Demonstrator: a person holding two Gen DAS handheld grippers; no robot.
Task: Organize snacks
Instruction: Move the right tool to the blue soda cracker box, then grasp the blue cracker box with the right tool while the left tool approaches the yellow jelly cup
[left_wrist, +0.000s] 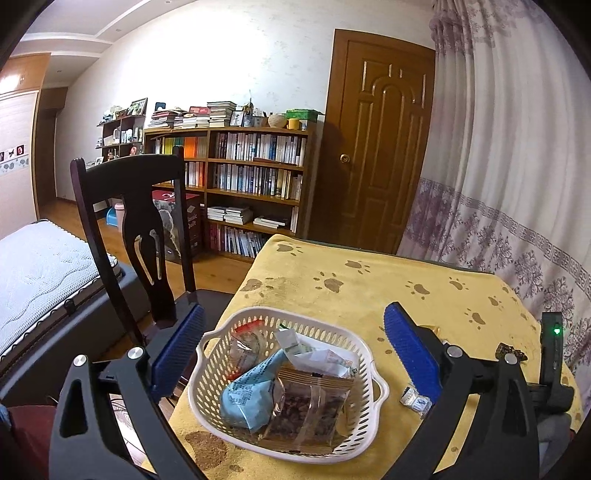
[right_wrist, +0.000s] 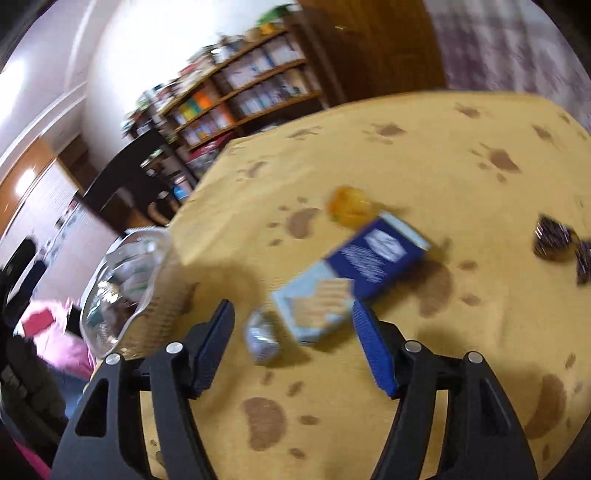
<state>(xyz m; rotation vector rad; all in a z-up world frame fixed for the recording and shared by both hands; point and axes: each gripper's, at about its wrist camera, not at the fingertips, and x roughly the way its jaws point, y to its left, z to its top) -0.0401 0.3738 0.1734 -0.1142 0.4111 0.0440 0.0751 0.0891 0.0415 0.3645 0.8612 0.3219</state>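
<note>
Blue cracker box (right_wrist: 354, 275) on yellow cloth (right_wrist: 424, 155)

Both wrist views close above yellow cloth (left_wrist: 424, 273); shared basket (left_wrist: 221, 332).

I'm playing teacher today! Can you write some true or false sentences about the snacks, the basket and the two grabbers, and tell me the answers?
1. The white basket already has snack packets in it. True.
2. The blue cracker box is inside the basket. False: it lies on the yellow paw-print cloth.
3. The left gripper is squeezing the light blue packet. False: it is open, fingers either side of the basket, holding nothing.
4. The right gripper is open and empty. True.
5. A small silver-wrapped snack lies beside the cracker box. True.
</note>
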